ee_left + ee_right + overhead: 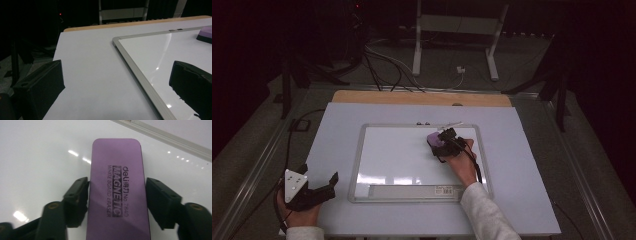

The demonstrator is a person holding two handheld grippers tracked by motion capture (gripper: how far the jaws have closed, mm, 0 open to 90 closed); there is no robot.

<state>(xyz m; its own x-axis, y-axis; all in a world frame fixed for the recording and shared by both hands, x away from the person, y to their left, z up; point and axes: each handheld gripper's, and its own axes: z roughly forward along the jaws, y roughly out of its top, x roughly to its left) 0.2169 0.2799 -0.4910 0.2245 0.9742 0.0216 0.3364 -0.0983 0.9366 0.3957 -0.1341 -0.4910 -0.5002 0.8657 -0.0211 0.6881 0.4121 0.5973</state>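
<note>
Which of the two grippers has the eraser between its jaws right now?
The right gripper, over the whiteboard, straddles the purple eraser. The left gripper sits open off the board with nothing between its jaws.

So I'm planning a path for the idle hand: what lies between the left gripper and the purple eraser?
In the high view, bare table, then the whiteboard's left frame and blank surface separate the left gripper from the eraser.

A white table (522, 165) with a wooden strip (422, 98) along its far edge stands on grey floor (257, 145). Beyond it, a white metal stand (457, 35) rests on the floor among black and white cables (382, 65), with a white plug (460, 70) near its foot. A black cable (294, 131) runs down the table's left side. A small red light (357, 6) glows in the dark background.
</note>
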